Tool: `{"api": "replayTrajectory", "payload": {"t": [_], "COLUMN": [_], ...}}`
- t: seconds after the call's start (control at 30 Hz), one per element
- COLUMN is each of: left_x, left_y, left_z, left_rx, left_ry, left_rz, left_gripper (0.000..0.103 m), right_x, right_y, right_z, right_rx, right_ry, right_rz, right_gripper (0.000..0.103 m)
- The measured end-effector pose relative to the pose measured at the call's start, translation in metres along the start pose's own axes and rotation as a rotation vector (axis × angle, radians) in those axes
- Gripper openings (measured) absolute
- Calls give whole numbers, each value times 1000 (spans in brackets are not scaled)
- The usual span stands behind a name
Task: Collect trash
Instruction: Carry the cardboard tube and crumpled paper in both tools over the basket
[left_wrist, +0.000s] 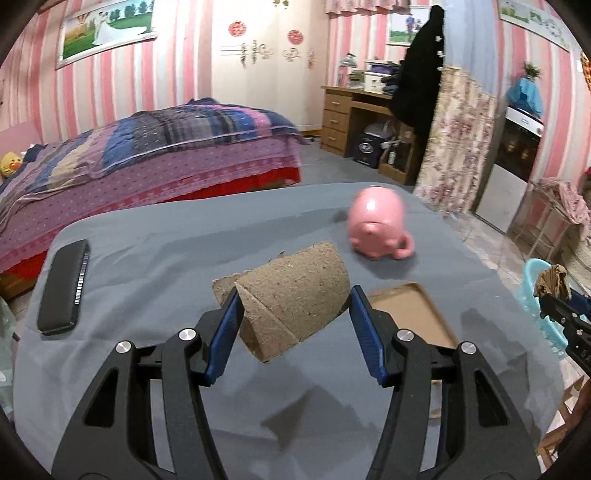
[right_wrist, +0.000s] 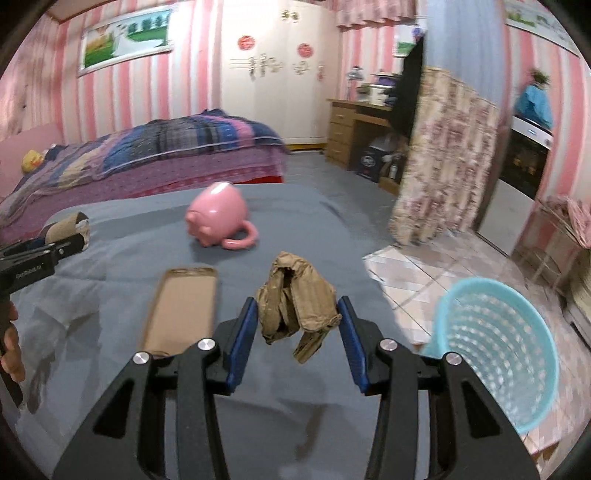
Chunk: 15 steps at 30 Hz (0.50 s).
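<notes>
The left gripper (left_wrist: 293, 301), black-framed with ribbed blue pads (left_wrist: 226, 325), is clamped on a rough, speckled grey-brown cardboard piece (left_wrist: 291, 295) curved like a split tube, with a flat flap folded across its near end; it is lifted clear of the grey cloth-covered table (left_wrist: 166, 258) and casts a shadow below. The right gripper (right_wrist: 297, 315), of the same build, pinches a crumpled wad of brown corrugated paper (right_wrist: 295, 301), creased and folded on itself, one loose strip hanging down; it too hangs above the cloth.

On the cloth just beyond lies a shallow brown cardboard tray (right_wrist: 181, 306) with a low raised rim and rounded corners, lying flat. Farther back rests a glossy pink pig-faced ceramic mug (right_wrist: 218, 218), tipped on its side with its looped handle touching the cloth. Near the table's left edge sits a long matte black case (left_wrist: 64, 286) with a ribbed strip along one side.

Off the table's right side, on the tiled floor, stands a light blue perforated plastic waste basket (right_wrist: 495, 354), its mouth open toward the right gripper. Behind the table is a bed with a purple and blue patterned quilt (left_wrist: 155, 147).
</notes>
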<state>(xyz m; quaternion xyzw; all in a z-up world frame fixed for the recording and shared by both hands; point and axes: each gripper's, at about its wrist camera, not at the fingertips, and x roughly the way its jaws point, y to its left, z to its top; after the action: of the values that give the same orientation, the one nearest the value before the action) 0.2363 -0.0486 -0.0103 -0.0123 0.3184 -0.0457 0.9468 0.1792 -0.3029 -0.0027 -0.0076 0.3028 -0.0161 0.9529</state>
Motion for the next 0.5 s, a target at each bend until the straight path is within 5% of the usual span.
{"api": "replayTrajectory", "payload": {"t": [0.5], "left_x": [2], "left_y": [-104], "left_z": [-4], "left_rx": [93], "left_ry": [-19], "left_rz": [-90], "left_gripper": [58], "right_x": [-10], "right_y": [-91], "right_z": [-9], "right_rx": [102], "right_ry": [-33], "right_rz": [-75], "right_gripper": [45]}}
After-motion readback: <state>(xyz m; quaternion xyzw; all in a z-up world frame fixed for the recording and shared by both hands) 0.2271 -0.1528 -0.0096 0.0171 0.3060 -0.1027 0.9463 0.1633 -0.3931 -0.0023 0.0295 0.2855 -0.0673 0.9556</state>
